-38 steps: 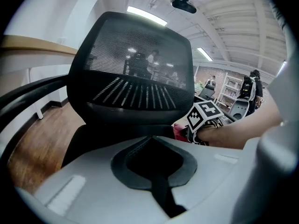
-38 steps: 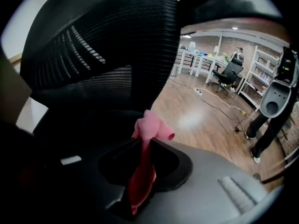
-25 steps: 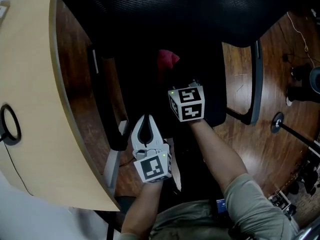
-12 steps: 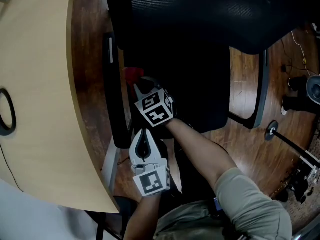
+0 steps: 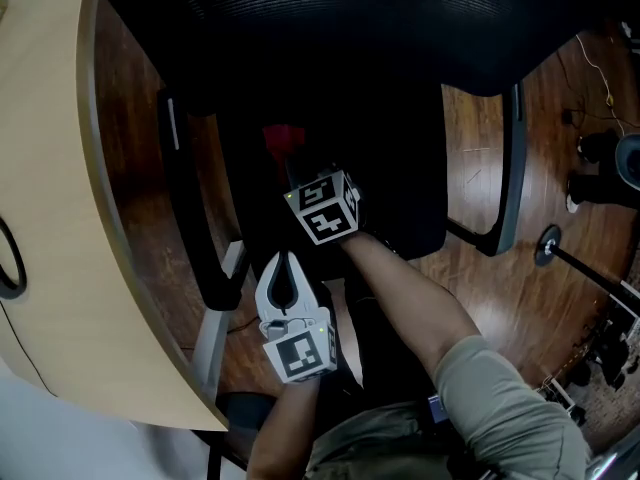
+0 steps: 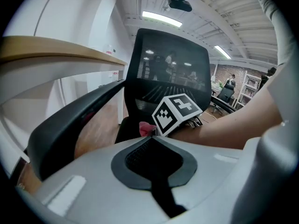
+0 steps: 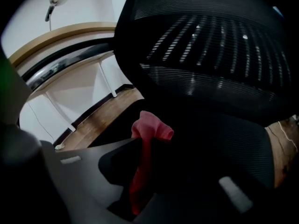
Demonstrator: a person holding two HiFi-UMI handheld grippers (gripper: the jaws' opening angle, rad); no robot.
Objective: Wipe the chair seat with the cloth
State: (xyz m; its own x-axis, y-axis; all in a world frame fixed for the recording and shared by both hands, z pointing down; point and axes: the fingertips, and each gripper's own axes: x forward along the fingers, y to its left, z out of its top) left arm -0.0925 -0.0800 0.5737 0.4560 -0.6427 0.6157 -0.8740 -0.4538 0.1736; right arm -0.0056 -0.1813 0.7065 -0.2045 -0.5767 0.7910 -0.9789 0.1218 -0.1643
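- Right gripper (image 7: 145, 146) pinches the red cloth (image 7: 149, 129), as its own view tells us; overhead we see only the tip (image 5: 283, 136), by the chair seat's (image 5: 400, 168) left edge.
- Left gripper (image 6: 152, 141) is closed, empty.

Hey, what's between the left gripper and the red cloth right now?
The right gripper, shut on the cloth; the head view shows its marker cube filling that stretch ahead of the left gripper.
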